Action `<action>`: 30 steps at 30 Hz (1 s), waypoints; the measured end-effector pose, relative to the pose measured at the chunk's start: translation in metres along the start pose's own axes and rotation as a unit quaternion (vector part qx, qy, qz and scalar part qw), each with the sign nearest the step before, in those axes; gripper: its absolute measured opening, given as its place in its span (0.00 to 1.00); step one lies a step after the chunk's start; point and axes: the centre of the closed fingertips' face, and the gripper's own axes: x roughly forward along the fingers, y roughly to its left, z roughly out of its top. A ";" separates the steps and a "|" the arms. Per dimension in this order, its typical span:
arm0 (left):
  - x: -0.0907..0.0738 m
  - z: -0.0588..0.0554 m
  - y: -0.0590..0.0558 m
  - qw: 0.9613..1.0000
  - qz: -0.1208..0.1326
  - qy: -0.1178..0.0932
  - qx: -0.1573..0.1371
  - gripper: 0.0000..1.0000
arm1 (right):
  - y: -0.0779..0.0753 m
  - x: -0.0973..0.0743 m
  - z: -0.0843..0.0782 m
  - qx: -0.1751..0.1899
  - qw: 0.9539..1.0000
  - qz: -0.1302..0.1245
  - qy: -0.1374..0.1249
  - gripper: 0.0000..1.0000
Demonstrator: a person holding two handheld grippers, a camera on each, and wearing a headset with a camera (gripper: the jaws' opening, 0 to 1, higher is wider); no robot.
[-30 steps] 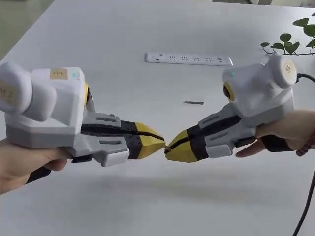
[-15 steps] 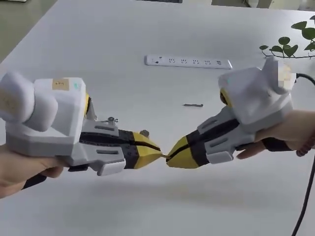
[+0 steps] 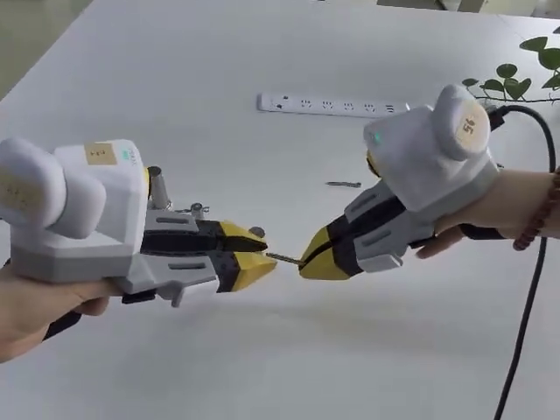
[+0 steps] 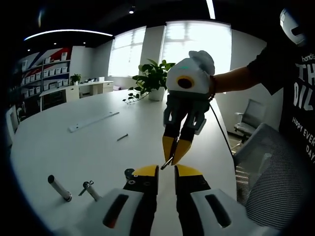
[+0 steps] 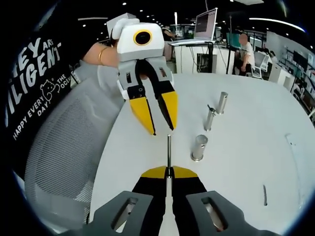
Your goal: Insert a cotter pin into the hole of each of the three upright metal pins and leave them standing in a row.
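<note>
Yellow-tipped fingers of the left gripper (image 3: 264, 256) are held slightly apart above the white table (image 3: 219, 350), with nothing gripped between them. Beyond that gripper, three metal pins (image 5: 199, 146) are seen standing upright in a row on the table; the middle one appears to carry a small pin through its top. Just right of the left fingertips, a cotter pin (image 3: 282, 259) is clamped in the closed fingers of the right gripper (image 3: 304, 261) and pointed at the gap. Farther back, a spare pin (image 3: 344, 184) and a power strip (image 3: 337, 106) are seen lying on the table.
</note>
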 end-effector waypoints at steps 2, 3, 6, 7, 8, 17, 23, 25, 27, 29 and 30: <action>0.000 -0.002 0.003 1.000 0.010 -0.003 -0.002 0.12 | -0.005 0.000 -0.004 -0.005 1.000 -0.008 0.011 0.00; 0.000 -0.002 0.005 1.000 0.015 -0.003 -0.002 0.12 | -0.007 0.000 -0.005 -0.005 1.000 -0.009 0.013 0.00; 0.001 -0.005 0.013 0.999 0.034 -0.003 0.001 0.12 | -0.014 -0.001 -0.009 -0.004 0.999 -0.018 0.026 0.00; 0.001 -0.006 0.015 0.999 0.040 -0.003 0.001 0.12 | -0.016 -0.001 -0.010 -0.005 0.999 -0.021 0.029 0.00; 0.000 -0.007 0.018 0.999 0.048 -0.004 -0.002 0.12 | -0.018 -0.001 -0.012 -0.005 0.999 -0.024 0.033 0.00; 0.003 -0.018 0.039 0.995 0.094 -0.009 -0.017 0.14 | -0.036 0.003 -0.021 -0.004 0.998 -0.040 0.058 0.00; 0.009 -0.028 0.051 0.993 0.117 -0.002 -0.025 0.17 | -0.044 0.007 -0.024 -0.005 0.996 -0.048 0.070 0.00; 0.012 -0.031 0.054 0.992 0.123 -0.001 -0.027 0.17 | -0.045 0.008 -0.025 -0.006 0.996 -0.049 0.072 0.00; 0.015 -0.034 0.055 0.992 0.125 0.001 -0.030 0.17 | -0.049 0.009 -0.026 -0.008 0.996 -0.052 0.077 0.00; 0.018 -0.038 0.056 0.991 0.128 0.006 -0.030 0.17 | -0.050 0.010 -0.026 -0.008 0.995 -0.053 0.079 0.00; 0.019 -0.039 0.057 0.991 0.130 0.008 -0.029 0.17 | -0.050 0.010 -0.026 -0.007 0.995 -0.054 0.079 0.00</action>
